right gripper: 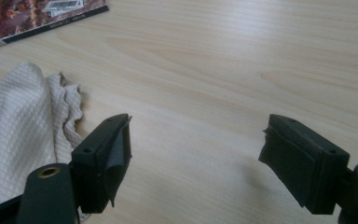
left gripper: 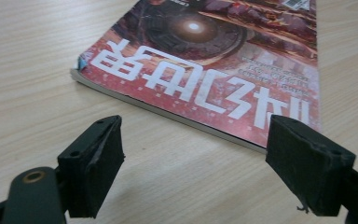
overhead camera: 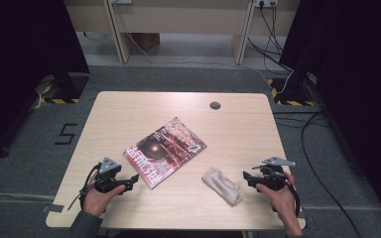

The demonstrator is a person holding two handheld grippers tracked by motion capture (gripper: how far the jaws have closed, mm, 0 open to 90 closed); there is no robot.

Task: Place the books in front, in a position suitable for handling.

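The magazine (overhead camera: 165,152) lies flat and closed on the wooden table (overhead camera: 129,109), roughly at its middle, turned at an angle so that one corner points toward you. Its cover is red and dark, with large white characters along the near edge. In the left gripper view, that near edge of the magazine (left gripper: 205,70) runs just beyond the jaws, with bare table between them and it.

Your left gripper (overhead camera: 129,182) rests low at the near left of the table, just beside the near corner of the magazine and pointing toward it. Its jaws stand wide apart and hold nothing (left gripper: 193,163).

A crumpled white cloth (overhead camera: 222,185) lies on the table to the right of the magazine, near it but apart from it. In the right gripper view the cloth (right gripper: 18,135) shows a waffle weave and sits just beside the left-hand jaw; contact cannot be confirmed.

Your right gripper (overhead camera: 248,177) sits at the near right of the table, pointing toward the cloth. Its jaws are also spread wide, with only bare table between them (right gripper: 193,158).

A small round dark fitting (overhead camera: 215,105) is set into the far side of the table.
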